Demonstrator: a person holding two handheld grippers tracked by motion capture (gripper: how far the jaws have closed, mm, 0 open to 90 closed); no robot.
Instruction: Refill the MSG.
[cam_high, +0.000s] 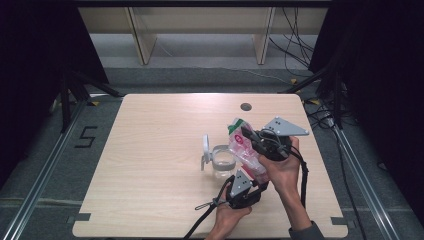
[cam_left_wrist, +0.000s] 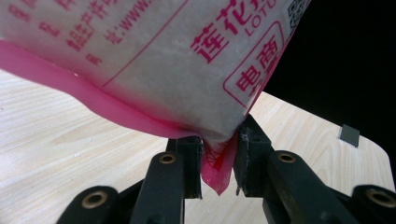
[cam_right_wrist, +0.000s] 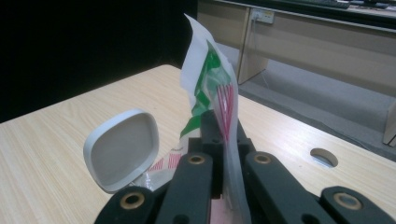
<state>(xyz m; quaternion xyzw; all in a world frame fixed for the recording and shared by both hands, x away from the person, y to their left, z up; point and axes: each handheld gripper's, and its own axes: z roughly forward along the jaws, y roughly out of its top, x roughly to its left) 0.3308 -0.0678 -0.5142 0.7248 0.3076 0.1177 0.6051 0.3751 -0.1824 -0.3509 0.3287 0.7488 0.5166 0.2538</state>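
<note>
A light wooden table (cam_high: 150, 165) with rounded corners fills the middle of the high view, with a round hole (cam_high: 245, 106) near its far edge. Grey floor (cam_high: 200, 80) surrounds it. Black curtains (cam_high: 35, 75) darken the left and right sides. Across the top stands a pale wooden bench (cam_high: 200, 20) on slanted legs. Black cables (cam_high: 295, 45) trail at the upper right. A black mark like a five (cam_high: 86, 136) sits on the floor at left, beside a metal rail (cam_high: 45, 175).

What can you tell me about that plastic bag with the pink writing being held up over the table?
The bag is a soft, translucent plastic pouch with pink print, a pink bottom edge and a green-and-white top. It hangs tilted above the table, beside a clear jar whose lid is flipped open. The left claw pinches its lower corner; the right claw clamps its upper part. It appears to hold pale contents.
</note>
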